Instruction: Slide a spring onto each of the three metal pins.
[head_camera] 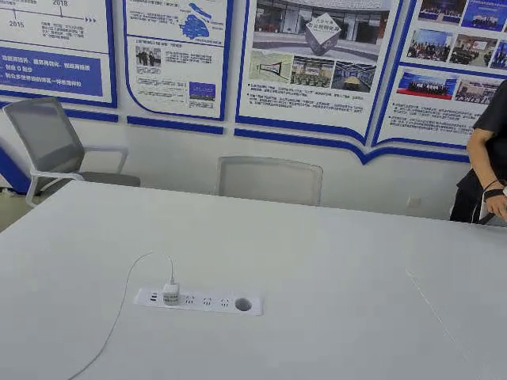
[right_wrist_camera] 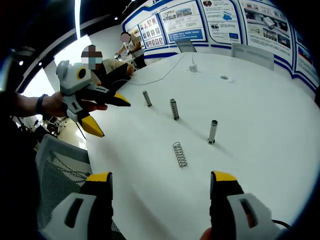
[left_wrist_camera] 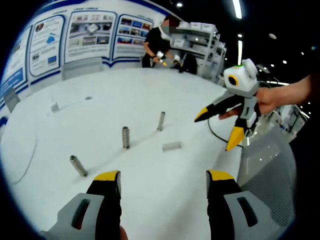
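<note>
Three metal pins stand in a row on the white table (left_wrist_camera: pixel 165 200). Two of them wear springs: the near pin (left_wrist_camera: pixel 77 165) (right_wrist_camera: pixel 147 98) and the middle pin (left_wrist_camera: pixel 125 137) (right_wrist_camera: pixel 174 109). The third pin (left_wrist_camera: pixel 161 120) (right_wrist_camera: pixel 212 131) is bare. A loose spring (left_wrist_camera: pixel 171 146) (right_wrist_camera: pixel 179 154) lies flat on the table beside the bare pin. My left gripper (left_wrist_camera: pixel 163 177) (right_wrist_camera: pixel 111 118) is open, with nothing between its yellow tips. My right gripper (right_wrist_camera: pixel 161 177) (left_wrist_camera: pixel 216 132) is open too, held above the table edge, clear of the pins.
A power strip (head_camera: pixel 198 301) is set into the table (head_camera: pixel 333 261), with a white charger (head_camera: pixel 170 291) and cable plugged in. Grey chairs (head_camera: pixel 269 180) line the far side. A mesh chair (left_wrist_camera: pixel 270 165) stands at my edge. A person (head_camera: pixel 487 158) stands at the right.
</note>
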